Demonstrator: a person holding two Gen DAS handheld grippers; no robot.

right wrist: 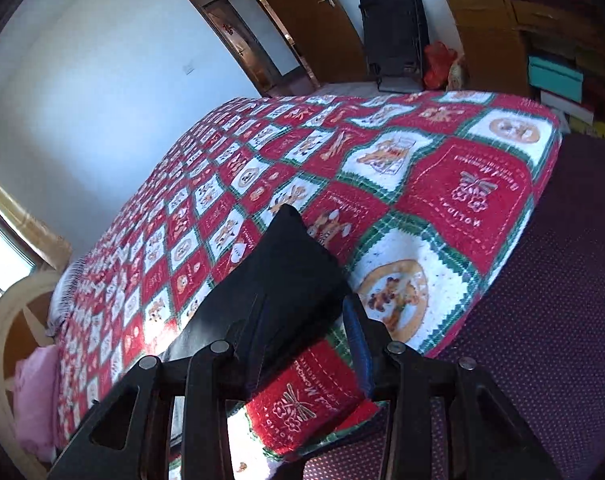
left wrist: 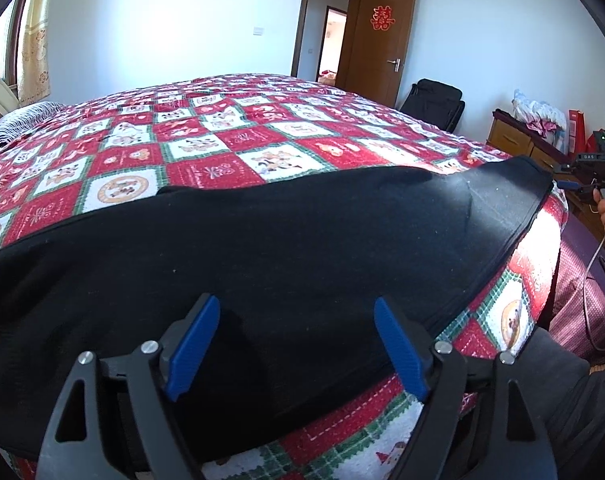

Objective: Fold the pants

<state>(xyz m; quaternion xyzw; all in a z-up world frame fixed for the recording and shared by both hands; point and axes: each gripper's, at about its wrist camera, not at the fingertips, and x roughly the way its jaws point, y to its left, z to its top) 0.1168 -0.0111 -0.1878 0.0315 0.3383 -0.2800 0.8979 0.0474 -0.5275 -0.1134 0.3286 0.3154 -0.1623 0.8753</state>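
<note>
Black pants [left wrist: 262, 248] lie spread across the near edge of a bed with a red, white and green patchwork quilt [left wrist: 206, 136]. My left gripper [left wrist: 296, 344] is open just above the pants near their front edge, blue pads [left wrist: 192, 352] wide apart. In the right wrist view a corner of the pants [right wrist: 278, 280] rises between the fingers. My right gripper [right wrist: 302, 344] stands over that end; its right blue pad [right wrist: 356, 344] shows, the left pad is hidden by cloth. The right gripper also shows in the left wrist view [left wrist: 594, 168], beyond the pants' right end.
The quilt [right wrist: 422, 184] hangs over a dark purple bed base [right wrist: 542, 300]. A wooden cabinet [left wrist: 510, 136] and a black bag [left wrist: 434, 104] stand past the bed's right side. A brown door [left wrist: 378, 40] is open at the back. A pink item [right wrist: 34, 400] lies by the headboard.
</note>
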